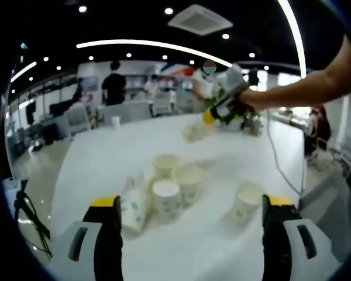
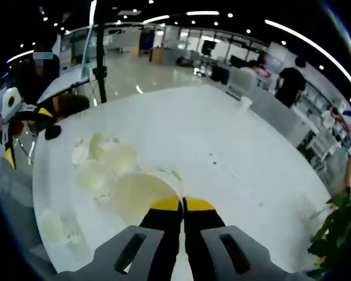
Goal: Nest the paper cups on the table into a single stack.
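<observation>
Paper cup (image 2: pixel 141 196) pinched in right gripper (image 2: pixel 182 204).

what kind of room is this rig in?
Probably a large open-plan office or lab: a ceiling AC vent and strip lights overhead, rows of desks behind, people standing around, and a white table holding paper cups.

Open-plan office, dark ceiling (image 1: pixel 123 17) with strip lights (image 1: pixel 152 45), glossy floor (image 2: pixel 134 73), desks (image 1: pixel 128 111), potted plant (image 2: pixel 339 225)
</observation>
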The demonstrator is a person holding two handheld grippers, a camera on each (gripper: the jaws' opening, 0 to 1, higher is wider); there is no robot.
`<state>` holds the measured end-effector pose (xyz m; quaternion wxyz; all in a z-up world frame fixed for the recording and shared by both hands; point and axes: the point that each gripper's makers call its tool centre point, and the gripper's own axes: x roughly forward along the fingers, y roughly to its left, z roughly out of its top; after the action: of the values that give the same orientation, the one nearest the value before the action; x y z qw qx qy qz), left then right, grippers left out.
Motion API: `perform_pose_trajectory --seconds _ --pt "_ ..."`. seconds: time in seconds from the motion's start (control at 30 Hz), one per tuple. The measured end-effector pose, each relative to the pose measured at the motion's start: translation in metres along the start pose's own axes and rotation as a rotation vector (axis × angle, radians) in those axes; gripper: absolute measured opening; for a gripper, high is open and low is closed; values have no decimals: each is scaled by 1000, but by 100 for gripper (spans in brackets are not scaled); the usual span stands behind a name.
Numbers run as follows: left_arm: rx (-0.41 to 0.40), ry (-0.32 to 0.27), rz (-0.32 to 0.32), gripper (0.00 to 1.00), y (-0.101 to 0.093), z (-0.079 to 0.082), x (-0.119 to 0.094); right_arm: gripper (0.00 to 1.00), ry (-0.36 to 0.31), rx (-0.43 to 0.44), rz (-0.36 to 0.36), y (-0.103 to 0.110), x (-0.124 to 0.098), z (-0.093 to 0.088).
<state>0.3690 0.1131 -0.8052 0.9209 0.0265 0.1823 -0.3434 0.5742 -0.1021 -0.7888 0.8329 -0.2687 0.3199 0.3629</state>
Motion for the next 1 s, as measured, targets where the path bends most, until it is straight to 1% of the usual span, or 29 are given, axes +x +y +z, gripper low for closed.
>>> perform_pose_trajectory --seconds 0.03,0.1,0.17,0.27,0.37,0.43,0.47,0.5,0.57,0.67,0.83,1.0 --pt "7 -8 -9 98 -1 3 0 0 7 -5 2 0 -1 2" --pt "16 -8 -14 98 0 4 0 0 40 -17 15 -2 -7 11" --pt "12 -5 -23 98 2 6 -1 0 59 -44 19 -4 -12 19" --pt "19 -2 -36 98 3 6 -2 0 113 -94 31 -5 -17 28" --pt "17 1 -41 98 6 8 -2 0 162 -112 54 -2 -20 33" --pt "18 -11 -44 98 7 12 -3 0 207 -131 71 -1 -22 36" --pt "20 -14 -46 98 8 13 -4 0 211 -144 74 -1 -22 39" --pt "22 -13 -47 98 9 13 -4 0 242 -147 102 1 -23 39" --pt "28 -12 -47 98 11 12 -5 0 300 -127 118 1 -25 37" --pt "18 -14 -42 98 13 11 -7 0 341 -131 135 -1 -30 39" --pt "16 -15 -47 98 10 9 -8 0 399 -130 150 -7 -40 46" --pt "20 -12 -55 98 7 7 -7 0 460 -105 182 -9 -48 50"
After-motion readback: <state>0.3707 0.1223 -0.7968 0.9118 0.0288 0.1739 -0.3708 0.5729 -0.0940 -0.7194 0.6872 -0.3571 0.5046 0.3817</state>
